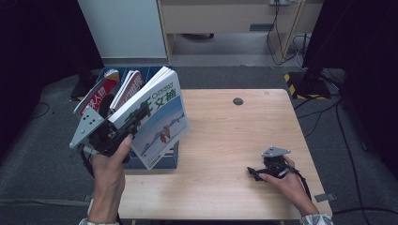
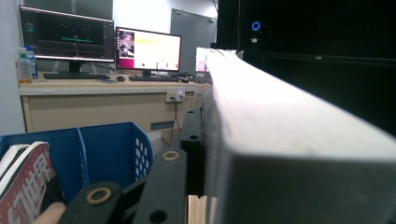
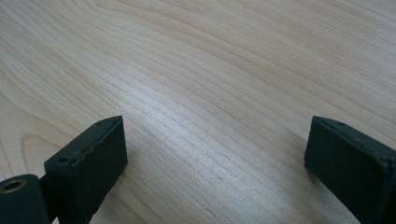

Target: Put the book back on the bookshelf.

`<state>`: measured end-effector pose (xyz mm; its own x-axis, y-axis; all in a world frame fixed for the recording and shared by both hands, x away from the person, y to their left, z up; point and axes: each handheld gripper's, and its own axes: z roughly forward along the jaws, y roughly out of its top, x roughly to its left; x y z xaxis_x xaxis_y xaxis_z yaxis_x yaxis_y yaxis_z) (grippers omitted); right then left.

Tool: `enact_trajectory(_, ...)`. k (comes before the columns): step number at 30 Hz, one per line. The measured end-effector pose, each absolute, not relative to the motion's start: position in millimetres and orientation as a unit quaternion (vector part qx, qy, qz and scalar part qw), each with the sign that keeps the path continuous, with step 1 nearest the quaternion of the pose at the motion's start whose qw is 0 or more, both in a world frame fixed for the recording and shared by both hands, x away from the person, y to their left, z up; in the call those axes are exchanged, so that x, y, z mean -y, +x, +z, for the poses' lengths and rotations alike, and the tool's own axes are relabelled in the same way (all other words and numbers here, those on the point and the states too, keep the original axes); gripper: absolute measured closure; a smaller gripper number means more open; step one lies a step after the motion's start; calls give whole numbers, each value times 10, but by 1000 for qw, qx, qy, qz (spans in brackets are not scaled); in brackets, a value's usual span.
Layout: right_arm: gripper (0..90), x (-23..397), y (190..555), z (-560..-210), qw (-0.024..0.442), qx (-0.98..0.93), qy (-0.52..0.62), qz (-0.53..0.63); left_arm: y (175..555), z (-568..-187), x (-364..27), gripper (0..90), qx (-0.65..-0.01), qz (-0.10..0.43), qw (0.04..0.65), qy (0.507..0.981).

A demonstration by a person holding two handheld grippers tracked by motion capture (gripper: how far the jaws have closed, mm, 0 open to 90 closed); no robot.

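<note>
A thick book point(image 1: 157, 115) with a blue and white cover is held tilted above the blue crate point(image 1: 166, 161) at the table's left edge. My left gripper point(image 1: 131, 125) is shut on it near its lower left corner. In the left gripper view the book's white page edge point(image 2: 280, 135) runs away from me, with one black jaw pressed against its left side and the other jaw hidden behind it. My right gripper point(image 1: 252, 172) rests low on the wooden table point(image 1: 225, 136) at the front right. Its jaws stand open over bare wood, with nothing at the right gripper point(image 3: 215, 158).
Two more books point(image 1: 101, 93) lean in the crate point(image 2: 107, 149), and a red-covered one point(image 2: 25, 186) sits close to my left jaw. A small dark round hole point(image 1: 238, 101) marks the table's far side. A desk with monitors point(image 2: 93, 42) stands beyond.
</note>
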<state>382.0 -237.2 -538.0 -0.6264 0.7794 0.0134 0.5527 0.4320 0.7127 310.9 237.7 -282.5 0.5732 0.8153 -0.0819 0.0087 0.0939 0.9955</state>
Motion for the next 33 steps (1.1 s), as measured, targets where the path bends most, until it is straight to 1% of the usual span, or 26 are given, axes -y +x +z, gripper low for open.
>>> enact_trajectory(33, 61, 2372, 3820, -5380, 161, -831, 401, 351, 3103, -2869, -2561, 737, -363, 319, 650, 587)
